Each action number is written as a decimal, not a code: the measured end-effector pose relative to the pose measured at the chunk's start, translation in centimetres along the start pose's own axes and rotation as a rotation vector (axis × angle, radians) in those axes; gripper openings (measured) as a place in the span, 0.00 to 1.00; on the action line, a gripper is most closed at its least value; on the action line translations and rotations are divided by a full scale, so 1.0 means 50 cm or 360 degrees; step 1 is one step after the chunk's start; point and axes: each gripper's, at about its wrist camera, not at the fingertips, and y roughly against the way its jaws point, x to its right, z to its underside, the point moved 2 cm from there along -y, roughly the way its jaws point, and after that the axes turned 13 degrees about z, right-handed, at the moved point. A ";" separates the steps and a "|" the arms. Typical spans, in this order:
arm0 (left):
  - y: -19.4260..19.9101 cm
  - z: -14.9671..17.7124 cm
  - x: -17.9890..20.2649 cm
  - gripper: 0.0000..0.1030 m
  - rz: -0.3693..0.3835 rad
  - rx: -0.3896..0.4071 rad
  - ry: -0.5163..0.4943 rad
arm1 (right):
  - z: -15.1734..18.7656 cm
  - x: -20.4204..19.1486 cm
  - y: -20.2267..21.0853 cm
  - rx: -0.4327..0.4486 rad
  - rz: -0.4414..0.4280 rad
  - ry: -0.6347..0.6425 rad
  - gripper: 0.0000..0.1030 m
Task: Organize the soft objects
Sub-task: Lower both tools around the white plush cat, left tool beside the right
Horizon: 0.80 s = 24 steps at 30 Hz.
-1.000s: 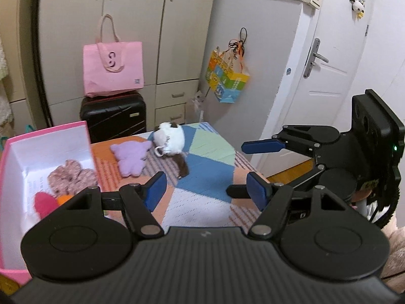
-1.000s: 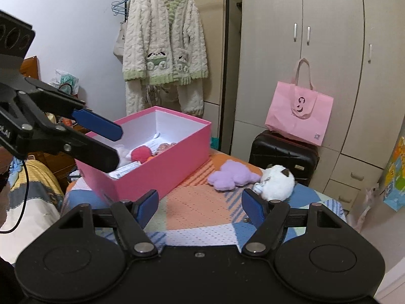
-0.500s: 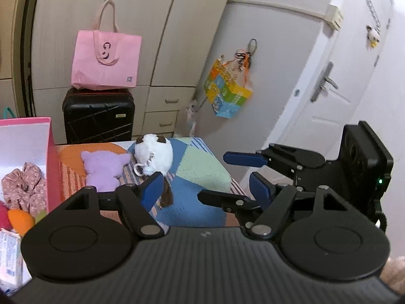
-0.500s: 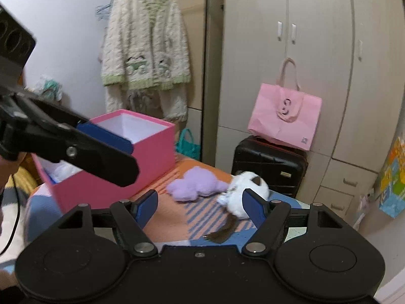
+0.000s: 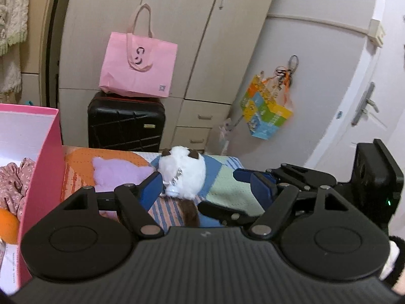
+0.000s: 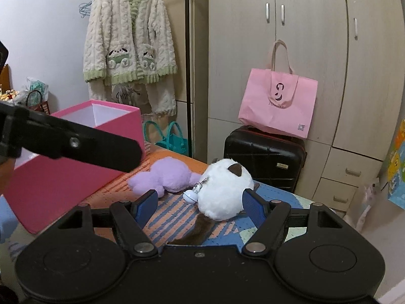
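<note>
Two hand-held grippers close on a pair of plush toys lying on a patchwork bedspread [image 6: 177,217], beside the open pink box [image 6: 76,177] that already holds a floral fabric piece [image 5: 15,185] and an orange item [image 5: 7,224]. The right gripper [image 6: 198,207] hovers with its blue pads spread wide and nothing between them, framing the white plush toy [image 6: 224,192], which rests near the middle of the cover with its brown tail [image 6: 197,230] trailing toward the camera and a small bell charm [image 6: 190,195] at its side. The purple plush toy [image 6: 164,177] lies touching it on the box side. The left gripper [image 5: 207,192] waits nearby, its fingers likewise apart and empty. The white toy looks the likely next pick: a good grasp would lower the pads to either side of the round body, not the tail or the charm chain, and squeeze deep enough that the soft filling does not slip out. Keeping the purple toy clear of the pads would avoid dragging both at once, and the lift should clear the box wall before release.
</note>
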 end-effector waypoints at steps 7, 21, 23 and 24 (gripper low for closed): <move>-0.079 0.009 -0.049 0.74 -0.0013 0.0016 0.0166 | 0.012 -0.011 -0.065 -0.0015 0.0102 0.0149 0.90; -0.177 0.027 -0.094 0.70 -0.0079 -0.0020 0.0233 | 0.019 0.021 -0.181 -0.0072 -0.0093 0.0088 0.90; -0.183 0.027 -0.095 0.63 -0.0087 -0.0039 0.0221 | 0.023 0.019 -0.189 -0.0105 -0.0124 0.0063 0.89; -0.183 0.028 -0.094 0.62 -0.0099 -0.0042 0.0213 | 0.027 0.018 -0.190 -0.0113 -0.0145 0.0051 0.85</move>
